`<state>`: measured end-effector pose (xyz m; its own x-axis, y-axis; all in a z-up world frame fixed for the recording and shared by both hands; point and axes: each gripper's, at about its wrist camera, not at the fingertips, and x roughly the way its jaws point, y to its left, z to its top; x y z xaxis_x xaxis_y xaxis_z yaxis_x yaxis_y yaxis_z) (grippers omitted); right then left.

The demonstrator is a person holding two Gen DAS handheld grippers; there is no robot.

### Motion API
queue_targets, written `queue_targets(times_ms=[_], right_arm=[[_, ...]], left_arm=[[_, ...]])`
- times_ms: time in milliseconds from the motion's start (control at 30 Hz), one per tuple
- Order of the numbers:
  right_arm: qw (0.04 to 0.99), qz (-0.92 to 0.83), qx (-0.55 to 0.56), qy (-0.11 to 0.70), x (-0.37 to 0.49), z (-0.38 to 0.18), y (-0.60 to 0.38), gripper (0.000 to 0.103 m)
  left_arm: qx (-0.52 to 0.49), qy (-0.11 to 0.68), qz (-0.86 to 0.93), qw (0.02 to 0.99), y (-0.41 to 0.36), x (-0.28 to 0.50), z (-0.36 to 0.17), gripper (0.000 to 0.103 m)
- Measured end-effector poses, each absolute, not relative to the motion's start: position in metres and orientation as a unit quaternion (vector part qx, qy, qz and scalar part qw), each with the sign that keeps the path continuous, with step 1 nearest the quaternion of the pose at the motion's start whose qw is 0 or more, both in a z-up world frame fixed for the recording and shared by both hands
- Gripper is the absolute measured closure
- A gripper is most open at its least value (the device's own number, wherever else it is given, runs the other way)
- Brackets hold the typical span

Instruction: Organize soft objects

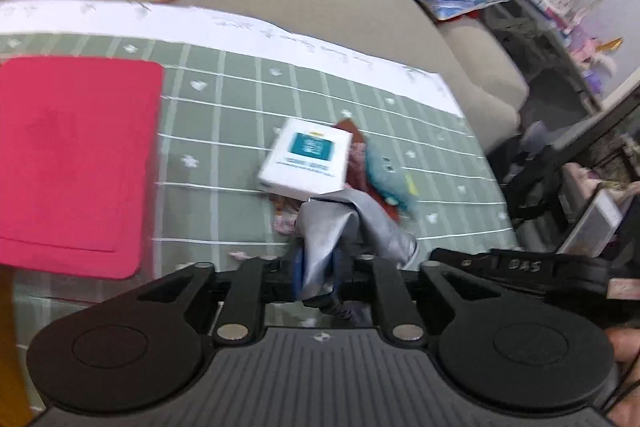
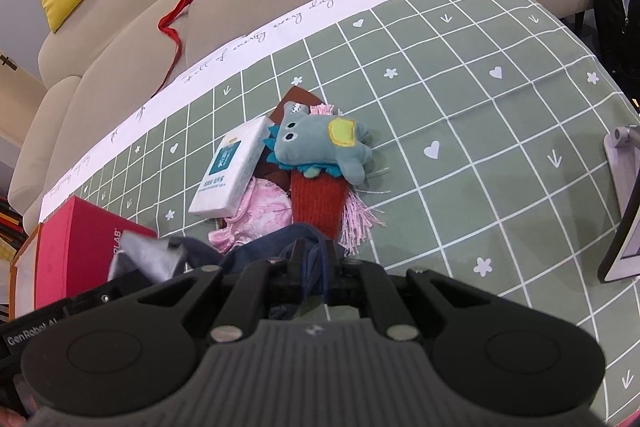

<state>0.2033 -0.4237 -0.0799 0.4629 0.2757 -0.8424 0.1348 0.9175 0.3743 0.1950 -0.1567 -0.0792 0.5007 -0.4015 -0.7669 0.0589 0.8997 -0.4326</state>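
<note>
Left wrist view: left gripper at lower centre, jaws narrowly apart with a crumpled silver-grey fabric piece between the fingers, grip unclear. Pink rectangular box at left on green checked tablecloth. Right wrist view: right gripper clenched on dark navy cloth at lower centre. Above it at mid-frame, heaped together: white tissue pack, teal plush toy, red knitted piece, pink satin pouch.
</note>
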Motion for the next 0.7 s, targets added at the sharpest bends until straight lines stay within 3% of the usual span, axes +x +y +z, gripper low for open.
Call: queue_targets(times_ms=[33,100,133,167,300,333,367,433,700], right_arm=[[0.832,0.043,0.198,0.516,0.203,-0.080,-0.424,0.098],[0.832,0.044,0.197,0.517,0.203,-0.080,-0.423,0.098],[0.832,0.045,0.197,0.517,0.203,-0.080,-0.423,0.098],[0.831,0.045,0.197,0.518,0.204,-0.081,-0.423,0.098],[0.830,0.048,0.196,0.520,0.205,-0.082,-0.422,0.098],[0.829,0.049,0.195,0.521,0.205,-0.083,-0.422,0.098],[0.829,0.050,0.195,0.522,0.205,-0.084,-0.422,0.098],[0.828,0.050,0.195,0.523,0.205,-0.085,-0.421,0.098],[0.819,0.046,0.225,0.526,0.208,-0.093,-0.430,0.094]], left_arm=[[-0.189,0.485,-0.152,0.840,-0.156,0.198,-0.082,0.070],[-0.200,0.493,-0.175,0.829,-0.156,0.202,-0.088,0.069],[-0.198,0.490,-0.175,0.831,-0.156,0.202,-0.090,0.072],[-0.189,0.487,-0.166,0.837,-0.156,0.200,-0.091,0.082],[-0.158,0.482,-0.168,0.845,-0.163,0.198,-0.097,0.084],[-0.156,0.486,-0.173,0.842,-0.165,0.198,-0.099,0.079],[-0.152,0.490,-0.177,0.840,-0.167,0.199,-0.102,0.060],[-0.135,0.501,-0.183,0.835,-0.175,0.202,-0.107,0.034],[-0.067,0.514,-0.180,0.836,-0.196,0.203,-0.120,0.036]])
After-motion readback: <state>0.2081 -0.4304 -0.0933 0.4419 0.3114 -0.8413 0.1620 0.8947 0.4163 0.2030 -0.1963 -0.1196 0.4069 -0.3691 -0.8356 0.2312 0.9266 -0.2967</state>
